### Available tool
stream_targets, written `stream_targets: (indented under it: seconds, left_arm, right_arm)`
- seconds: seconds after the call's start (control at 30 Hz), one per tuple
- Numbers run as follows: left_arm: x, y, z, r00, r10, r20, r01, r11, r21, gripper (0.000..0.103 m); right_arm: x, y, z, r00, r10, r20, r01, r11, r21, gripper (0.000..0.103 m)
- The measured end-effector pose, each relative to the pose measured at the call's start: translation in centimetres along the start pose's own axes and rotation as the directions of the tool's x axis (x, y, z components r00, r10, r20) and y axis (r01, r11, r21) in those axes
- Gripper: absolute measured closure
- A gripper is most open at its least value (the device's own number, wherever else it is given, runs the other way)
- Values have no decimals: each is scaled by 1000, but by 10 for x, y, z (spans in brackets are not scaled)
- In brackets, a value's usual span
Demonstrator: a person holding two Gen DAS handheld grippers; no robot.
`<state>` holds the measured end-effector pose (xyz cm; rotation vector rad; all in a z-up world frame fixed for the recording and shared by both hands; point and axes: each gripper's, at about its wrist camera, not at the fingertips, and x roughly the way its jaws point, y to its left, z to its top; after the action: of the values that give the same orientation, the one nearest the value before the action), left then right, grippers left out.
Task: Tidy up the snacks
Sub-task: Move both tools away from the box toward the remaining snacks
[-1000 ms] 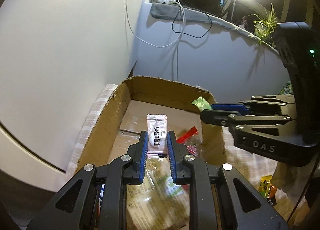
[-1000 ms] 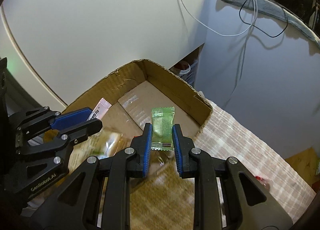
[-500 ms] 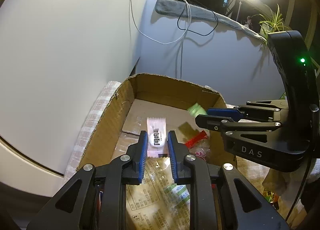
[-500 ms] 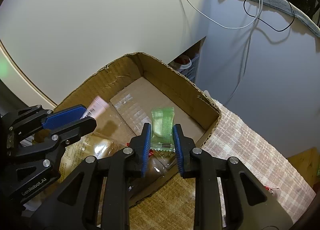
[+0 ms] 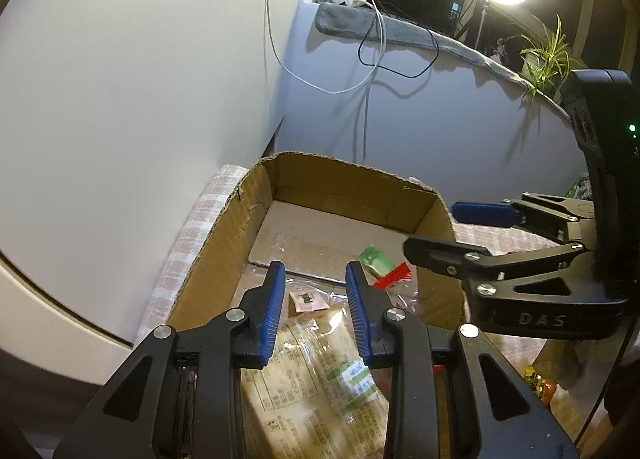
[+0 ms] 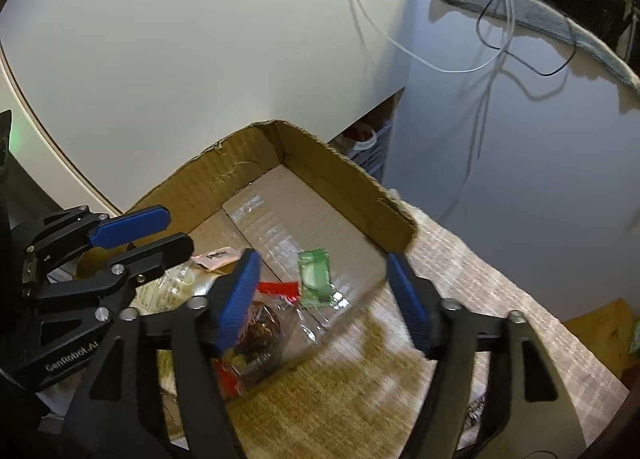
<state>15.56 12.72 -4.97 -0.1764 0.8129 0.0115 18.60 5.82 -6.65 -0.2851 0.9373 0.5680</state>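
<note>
Right wrist view shows us our right gripper [image 6: 320,291] opening with nothing between its pads above the cardboard box [image 6: 352,179], the green candy packet [image 6: 315,277] lying on the box floor, while our left gripper [image 5: 314,299] also opens empty over the pink sachet [image 5: 308,299] inside the box.

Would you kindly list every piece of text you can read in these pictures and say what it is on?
"DAS": on the right gripper body.
"GenRobot.AI": on the left gripper body.
Pink packet: print too blurred to read.
Bread bag: print too small to read.
</note>
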Motion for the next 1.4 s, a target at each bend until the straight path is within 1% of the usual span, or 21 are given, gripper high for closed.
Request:
stream_targets:
  seconds: [0.03, 0.1, 0.13, 0.2, 0.37, 0.6, 0.73, 0.87, 1.07, 1.13, 1.2, 1.23, 1.33, 1.4]
  left_arm:
    - [-3, -1, -1, 1000, 1, 5, -1, 1000, 1, 73]
    - [-8, -2, -1, 1000, 2, 16, -2, 1000, 3, 65]
    - [-12, -2, -2, 1000, 3, 25, -4, 1000, 2, 60]
    - [-18, -4, -4, 999, -3, 37, 2, 1000, 2, 59]
    - [-33, -12, -11, 998, -35, 55, 35, 999, 15, 59]
    - [-50, -43, -30, 993, -110, 51, 107, 992, 63, 59]
    - [-57, -63, -42, 986, -164, 36, 160, 983, 91, 59]
    - [-57, -83, -56, 976, -218, 0, 216, 970, 113, 59]
    - [-53, -118, -83, 954, -289, -75, 297, 943, 149, 59]
    - [-52, -128, -91, 943, -316, -100, 329, 932, 156, 59]
    - [-50, -137, -97, 935, -332, -124, 349, 923, 162, 60]
    - [-49, -142, -101, 930, -339, -139, 360, 917, 170, 62]
    - [-45, -152, -107, 927, -337, -166, 366, 910, 194, 67]
    - [-40, -159, -111, 925, -332, -187, 368, 906, 209, 71]
  right_arm:
    - [-5, -1, -2, 1000, -5, 7, 6, 1000, -1, 26]
    - [-13, -4, -4, 1000, -15, 15, 15, 1000, 0, 22]
    - [-18, -6, -6, 1000, -22, 20, 22, 1000, 5, 21]
    - [-28, -12, -10, 999, -31, 28, 31, 999, 13, 18]
    - [-57, -26, -31, 998, -37, 47, 36, 999, 24, 18]
    - [-98, -48, -80, 998, -31, 60, 29, 999, 35, 18]
    - [-117, -59, -110, 997, -40, 60, 38, 999, 36, 18]
    - [-130, -71, -143, 998, -39, 47, 37, 998, 59, 18]
    - [-134, -81, -190, 999, -53, 8, 52, 997, 56, 18]
    - [-132, -82, -202, 999, -54, -7, 54, 997, 54, 20]
    - [-127, -83, -214, 999, -35, -31, 37, 998, 52, 28]
    - [-126, -83, -218, 999, -28, -39, 30, 998, 52, 30]
    - [-121, -86, -231, 998, -10, -55, 14, 998, 56, 35]
    - [-118, -87, -235, 998, 8, -58, -4, 998, 64, 40]
